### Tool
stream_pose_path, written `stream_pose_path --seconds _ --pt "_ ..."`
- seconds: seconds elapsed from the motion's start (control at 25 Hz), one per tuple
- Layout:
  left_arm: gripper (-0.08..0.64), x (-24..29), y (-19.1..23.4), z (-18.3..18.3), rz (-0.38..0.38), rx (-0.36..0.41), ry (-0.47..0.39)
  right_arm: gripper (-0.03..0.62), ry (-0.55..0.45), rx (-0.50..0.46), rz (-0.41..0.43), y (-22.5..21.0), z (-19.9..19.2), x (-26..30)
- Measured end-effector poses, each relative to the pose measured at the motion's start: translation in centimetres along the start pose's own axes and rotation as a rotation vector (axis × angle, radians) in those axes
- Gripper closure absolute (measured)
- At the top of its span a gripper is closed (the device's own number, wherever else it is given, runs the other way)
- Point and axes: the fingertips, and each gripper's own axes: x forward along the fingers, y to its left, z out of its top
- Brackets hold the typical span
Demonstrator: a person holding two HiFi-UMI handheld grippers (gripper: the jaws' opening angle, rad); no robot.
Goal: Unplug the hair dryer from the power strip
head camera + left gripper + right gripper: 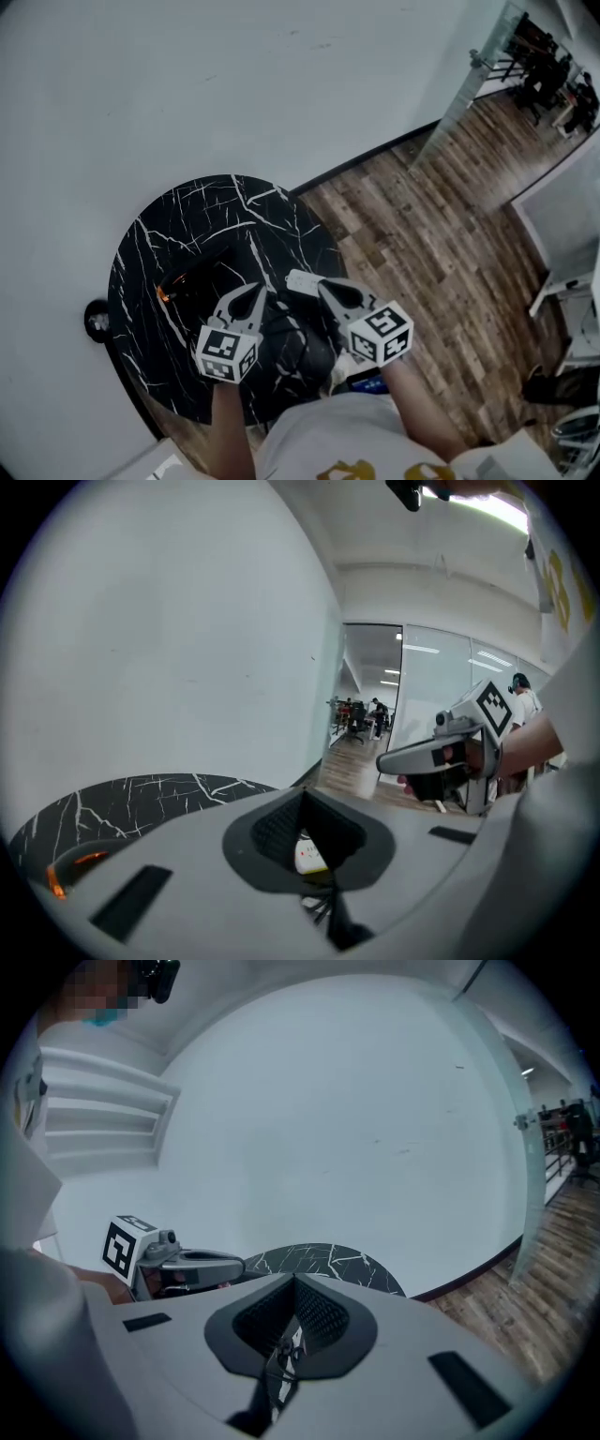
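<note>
1. What I took for the power strip (pixel 197 277) was a long dark body lying on the round black marble table (pixel 187 211). It had an orange glow at its near-left end, which I judged to be a lit switch.
2. Just to its right lay a small white piece (pixel 302 281), directly below the tips of the two grippers. It may have been the plug or part of the hair dryer, but it was too small to tell. I could not pick out the hair dryer as a whole or trace its cord.
3. The left gripper (pixel 255 291) hung over the table with its jaws pressed together and nothing between them. In its own view the white piece showed only through the gap behind the jaws, below them and not touched.
4. The right gripper (pixel 328 289) was just beside the left, tip near tip. Its jaws were likewise closed on nothing.
5. Both grippers stood clear above the table and pointed gently downward, touching neither the strip nor the white piece.
6. On progress, no view showed whether a plug sat in a socket, so I could not say if the unplugging was done. With both grippers empty and off the things, I judged no pull was under way.
7. Around the table were a plain pale wall (pixel 234 84) and a wood floor (pixel 422 234).
</note>
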Motion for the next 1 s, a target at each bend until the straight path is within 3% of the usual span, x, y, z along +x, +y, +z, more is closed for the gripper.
stream_pose_path --seconds 0.08,0.28,0.48,0.68,0.88,1.0 --pt "0.560 -0.8 -0.3 0.6 0.052 -0.017 -0.030 0.594 -0.016 0.016 -0.011 -0.2 0.2 -0.6" --pt "0.560 -2.6 -0.2 2.0 0.230 0.037 -0.079 0.594 -0.046 -0.050 -0.058 -1.1 1.7 -2.1" --pt "0.560 -5.0 -1.5 3.7 0.251 -0.124 -0.151 0.594 -0.120 -0.088 -0.045 -0.5 4.1 -4.1" --pt "0.560 -7.5 -3.0 5.6 0.325 -0.061 -0.199 0.594 -0.158 -0.133 -0.070 0.1 5.3 -5.6" --pt "0.560 -8.7 -3.9 6.2 0.402 0.005 -0.196 0.595 -0.166 -0.166 -0.056 0.7 5.9 -6.6" --pt "0.560 -9.1 -4.4 6.1 0.415 -0.004 -0.215 0.595 -0.172 -0.174 -0.056 0.6 6.0 -7.1"
